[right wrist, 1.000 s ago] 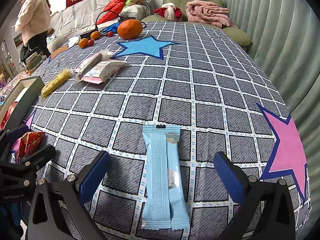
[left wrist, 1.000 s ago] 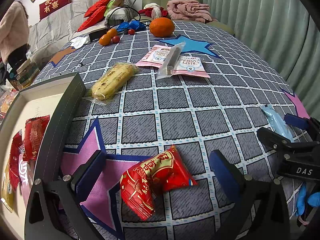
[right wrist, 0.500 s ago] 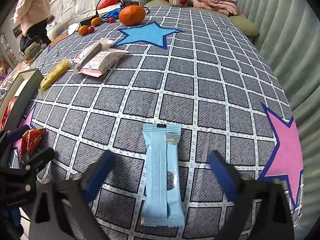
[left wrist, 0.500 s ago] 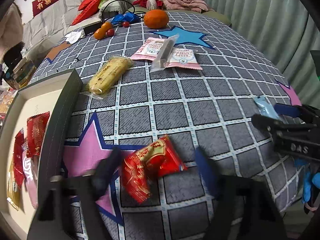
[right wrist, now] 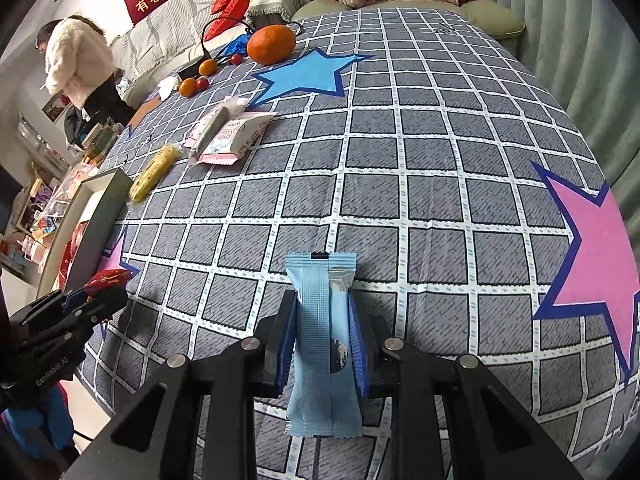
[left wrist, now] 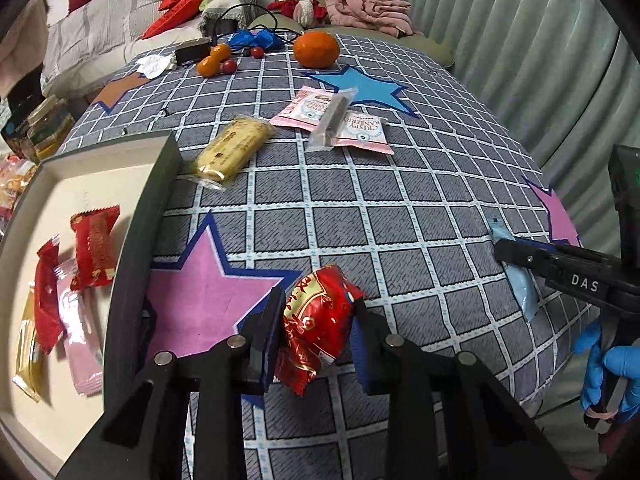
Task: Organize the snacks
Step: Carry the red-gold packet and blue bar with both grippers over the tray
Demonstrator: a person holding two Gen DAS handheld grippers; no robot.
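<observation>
The left gripper has just closed its fingers on a red snack packet; the right gripper has just closed on a blue wrapper. Beyond both, a grey checked tablecloth with stars covers the table, and a sofa and curtain stand beyond it.

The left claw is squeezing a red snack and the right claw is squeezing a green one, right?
Almost. The left gripper is squeezing the red snack, but the snack in the right gripper is not green. It is a light blue packet, with the jaws having just closed on it. The right wrist view shows this clearly.
</observation>
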